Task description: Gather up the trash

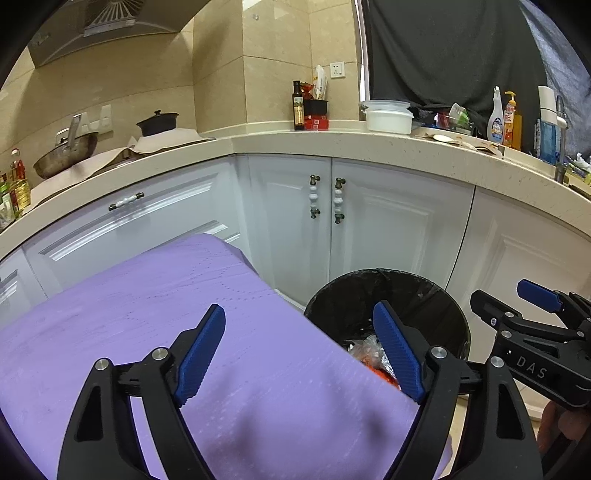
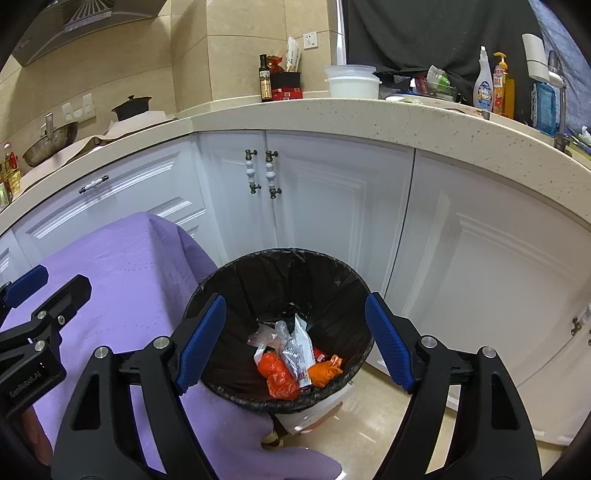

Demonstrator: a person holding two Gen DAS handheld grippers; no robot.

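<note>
**Both claws hung open over the bin in the kitchen corner**

The room was a kitchen. A pale, speckled stone table ran along the tan tiled wall and bent round a corner. White cupboard doors with little knobbed handles stood under it. The floor was shiny beige tile.

On the table sat a dark glass bottle, a stack of white plastic tubs, a white spray bottle and an orange soap bottle. Far to the left were a black pot with a lid and a metal wok, under a grey cooker hood. A dark cloth hung behind the tubs.

In front of the cupboards was a flat top covered with a soft purple cloth. Just beside it, on the floor, stood a round bin with a black bag liner.

The trash lay at the bottom of the bin: orange crumpled bags, clear plastic and a silver and white wrapper, all heaped together.

The left claw was wide open with nothing in it. It hung over the edge of the purple cloth, with one blue pad in front of the bin. The right claw was wide open too and held nothing. It hung above the bin, and the trash showed between its blue fingers. The two claws were side by side, near each other.
</note>
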